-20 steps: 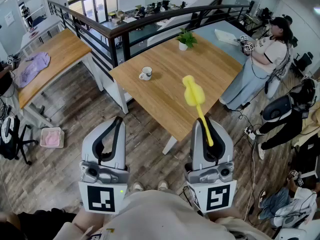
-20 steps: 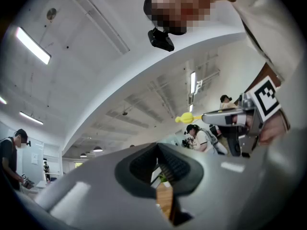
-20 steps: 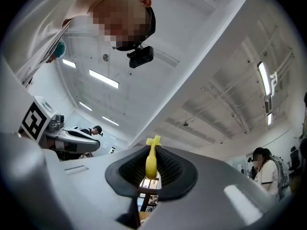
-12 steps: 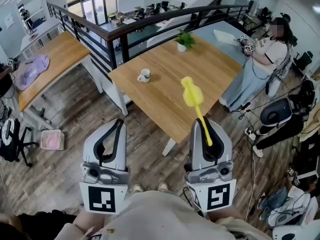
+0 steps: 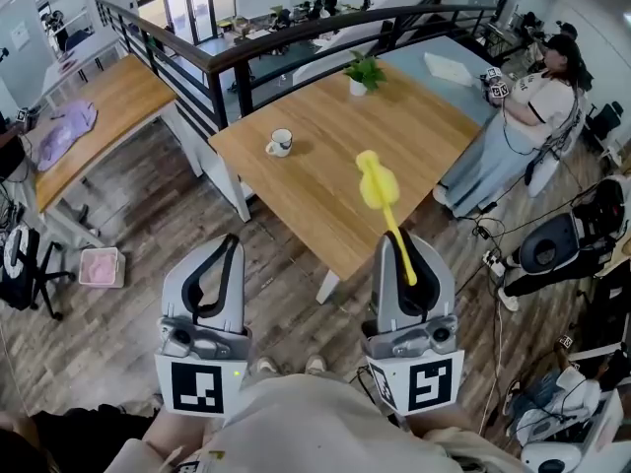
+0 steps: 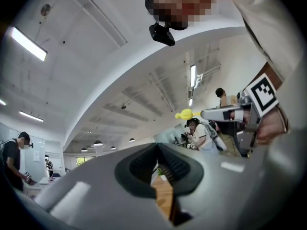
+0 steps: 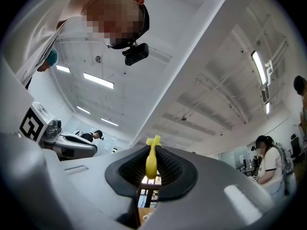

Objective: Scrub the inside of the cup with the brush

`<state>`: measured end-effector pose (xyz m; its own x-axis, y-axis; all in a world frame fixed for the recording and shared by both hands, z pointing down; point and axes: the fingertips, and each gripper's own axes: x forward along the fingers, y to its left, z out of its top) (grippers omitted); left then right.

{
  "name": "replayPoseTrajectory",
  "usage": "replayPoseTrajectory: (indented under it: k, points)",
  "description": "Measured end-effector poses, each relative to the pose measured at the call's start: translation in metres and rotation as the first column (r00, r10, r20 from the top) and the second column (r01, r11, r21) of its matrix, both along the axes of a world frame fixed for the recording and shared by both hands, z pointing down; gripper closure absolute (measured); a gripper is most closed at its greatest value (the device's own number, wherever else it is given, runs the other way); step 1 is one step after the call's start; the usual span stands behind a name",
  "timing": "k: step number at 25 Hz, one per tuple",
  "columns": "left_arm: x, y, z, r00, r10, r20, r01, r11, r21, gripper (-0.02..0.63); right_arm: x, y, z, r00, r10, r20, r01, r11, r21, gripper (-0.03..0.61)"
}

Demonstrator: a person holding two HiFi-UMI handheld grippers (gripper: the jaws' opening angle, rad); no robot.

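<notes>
A white cup (image 5: 280,143) stands on the wooden table (image 5: 325,180), far ahead of both grippers. My right gripper (image 5: 410,260) is shut on the handle of a yellow brush (image 5: 379,187), whose head sticks up and forward over the table's near part. In the right gripper view the yellow brush (image 7: 152,159) is pinched between the dark pads (image 7: 170,170). My left gripper (image 5: 223,259) is held at my left side with its jaws shut and nothing between them. From the left gripper view the right gripper and the brush (image 6: 187,114) show at the right.
A small potted plant (image 5: 362,73) stands at the table's far edge. A person (image 5: 513,126) stands to the right of the table. A black railing (image 5: 246,57) runs behind it. A second wooden table (image 5: 84,126) with a purple cloth lies to the left. Bags and cables lie on the floor at right.
The view has shifted slightly; the table and cup have drifted a little to the left. Both grippers hold the same pose, the brush still gripped.
</notes>
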<state>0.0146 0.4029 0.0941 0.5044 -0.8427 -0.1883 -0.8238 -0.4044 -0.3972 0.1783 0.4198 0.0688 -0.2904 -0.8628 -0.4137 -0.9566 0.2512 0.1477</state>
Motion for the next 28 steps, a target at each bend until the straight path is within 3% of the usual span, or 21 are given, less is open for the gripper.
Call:
replayPoseTrajectory:
  k: [13, 18, 28]
  points:
    - [0.042, 0.005, 0.024, 0.996, -0.079, 0.032, 0.081, 0.995, -0.059, 0.611, 0.051, -0.017, 0.029, 0.999, -0.047, 0.011, 0.048, 0.997, -0.054, 0.545]
    - [0.062, 0.009, 0.018, 0.997, -0.077, 0.019, 0.078, 0.996, -0.035, 0.611, 0.066, -0.014, 0.031, 0.998, -0.067, 0.009, 0.067, 0.996, -0.058, 0.545]
    - [0.071, 0.009, 0.027, 0.996, -0.084, 0.009, 0.084, 0.995, -0.051, 0.611, 0.066, -0.014, 0.042, 0.994, -0.109, -0.007, 0.108, 0.991, -0.077, 0.543]
